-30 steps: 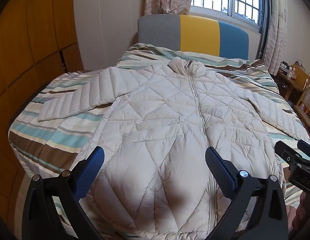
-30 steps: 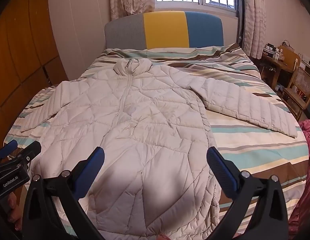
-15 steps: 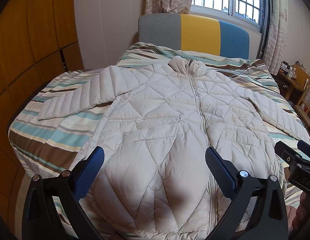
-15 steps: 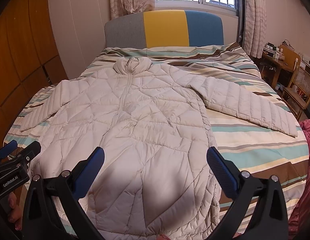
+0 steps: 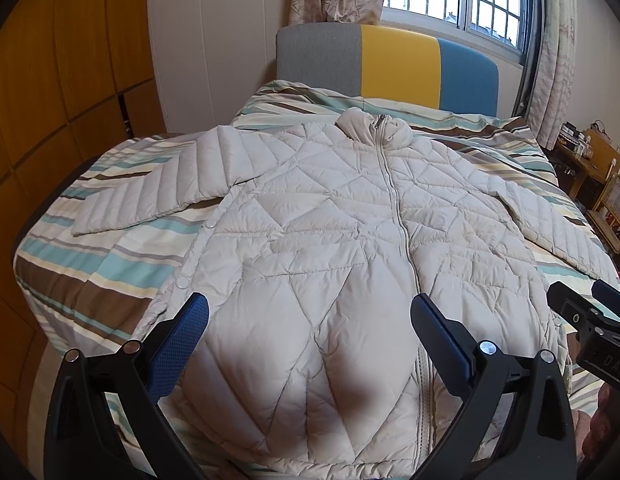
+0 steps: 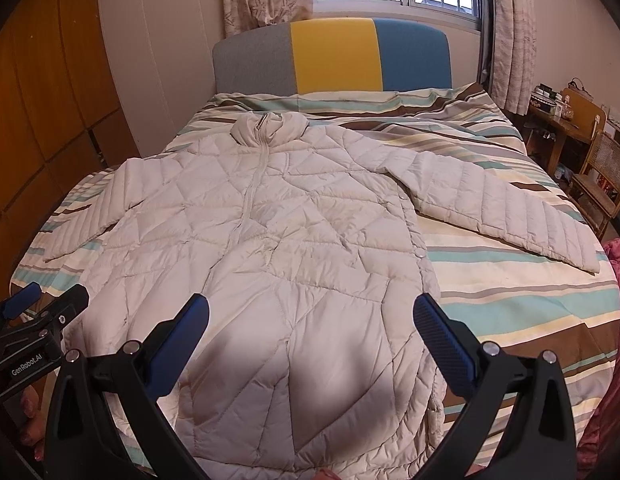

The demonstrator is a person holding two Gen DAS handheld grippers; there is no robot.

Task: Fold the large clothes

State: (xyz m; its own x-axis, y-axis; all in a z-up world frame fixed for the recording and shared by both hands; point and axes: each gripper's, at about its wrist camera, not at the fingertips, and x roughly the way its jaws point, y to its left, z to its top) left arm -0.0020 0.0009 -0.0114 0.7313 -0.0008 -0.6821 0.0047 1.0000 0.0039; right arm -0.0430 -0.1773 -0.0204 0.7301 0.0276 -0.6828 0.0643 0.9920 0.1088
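Right wrist: chair beside bed; jacket flat; both grippers released.

Left tongs housing, right wrist view: white lettering "GenRobot.AI" on the black body at the frame's lower left edge.
Right tongs housing, left wrist view: pale letters "DAS" on the black body at the frame's right edge; the word is cut off by the frame.
Other lettering: none legible; items on the far desk are too small to read.
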